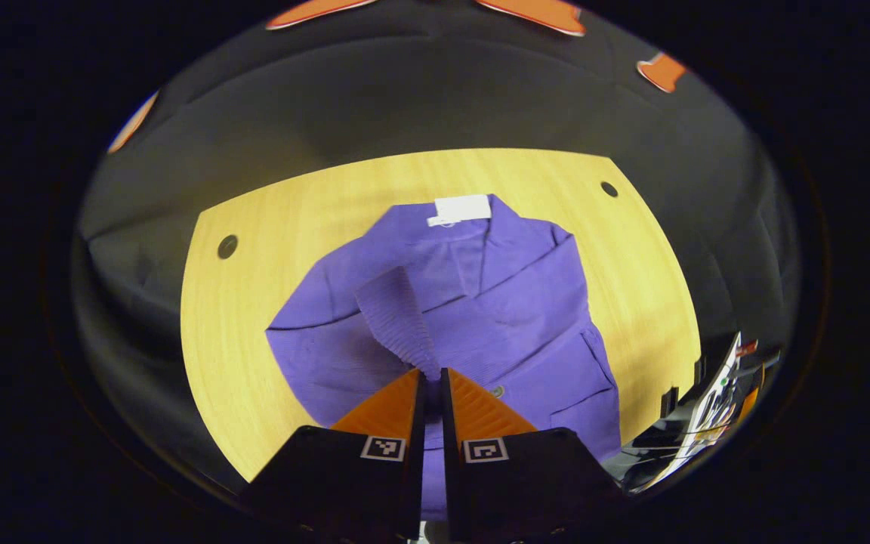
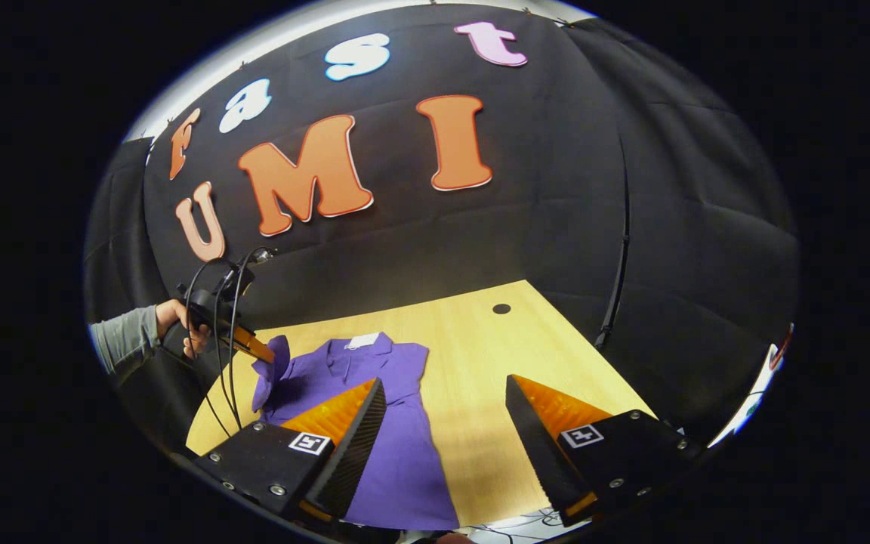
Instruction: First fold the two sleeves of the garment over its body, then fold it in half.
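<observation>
In the left gripper view, the left gripper [image 1: 433, 370] sits at the bottom centre, its two fingers pressed together on the ribbed cuff [image 1: 397, 313] of one sleeve of the purple cardigan [image 1: 480, 302]. The cuff rises from the fingertips toward the middle of the frame, so the sleeve hangs lifted over the body of the garment. The hold is only on the very end of the cuff, so I think the knit can slip out if the pull is fast, and then the sleeve falls short of the body or lands twisted.

In the right gripper view, the right gripper [image 2: 442, 408] is at the bottom of the frame, with its fingers wide apart and nothing between them, above the near part of the cardigan and the wooden table [image 2: 480, 340]. Nothing presses the garment down, so a strong pull can drag the whole cardigan across the smooth table.

Farther off, at the left of this view, a hand [image 2: 178, 321] holds the other gripper with the cuff lifted. A white label [image 1: 463, 209] lies at the collar, at the far end.
</observation>
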Demonstrator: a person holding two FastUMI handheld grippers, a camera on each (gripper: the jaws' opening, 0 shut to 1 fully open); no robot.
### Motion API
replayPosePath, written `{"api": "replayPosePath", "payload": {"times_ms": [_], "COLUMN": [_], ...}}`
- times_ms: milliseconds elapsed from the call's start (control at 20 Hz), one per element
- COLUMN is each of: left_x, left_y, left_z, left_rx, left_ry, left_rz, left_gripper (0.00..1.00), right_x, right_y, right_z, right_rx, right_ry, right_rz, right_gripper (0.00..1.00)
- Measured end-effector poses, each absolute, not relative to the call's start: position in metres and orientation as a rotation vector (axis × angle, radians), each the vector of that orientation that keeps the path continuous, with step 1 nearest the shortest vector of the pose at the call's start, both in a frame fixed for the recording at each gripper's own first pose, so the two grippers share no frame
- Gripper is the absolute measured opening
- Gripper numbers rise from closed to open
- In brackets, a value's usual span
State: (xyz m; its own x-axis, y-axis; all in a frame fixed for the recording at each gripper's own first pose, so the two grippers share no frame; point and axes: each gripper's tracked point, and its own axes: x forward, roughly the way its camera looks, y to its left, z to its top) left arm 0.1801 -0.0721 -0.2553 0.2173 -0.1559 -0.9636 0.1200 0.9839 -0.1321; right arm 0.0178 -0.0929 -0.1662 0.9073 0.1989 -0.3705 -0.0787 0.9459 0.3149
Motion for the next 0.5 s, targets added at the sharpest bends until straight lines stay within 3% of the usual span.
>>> {"api": "replayPosePath", "payload": {"times_ms": [500], "left_x": [0.222], "left_y": [-0.192], "left_z": [-0.254], "left_rx": [0.065], "left_ry": [1.322], "left_rz": [-0.323], "left_gripper": [0.14], "right_x": [0.016], "right_y": [-0.124], "right_z": [-0.169], "right_rx": [0.33], "right_ry": [0.384], "right_rz": [0.118], "right_gripper": [0.95]}}
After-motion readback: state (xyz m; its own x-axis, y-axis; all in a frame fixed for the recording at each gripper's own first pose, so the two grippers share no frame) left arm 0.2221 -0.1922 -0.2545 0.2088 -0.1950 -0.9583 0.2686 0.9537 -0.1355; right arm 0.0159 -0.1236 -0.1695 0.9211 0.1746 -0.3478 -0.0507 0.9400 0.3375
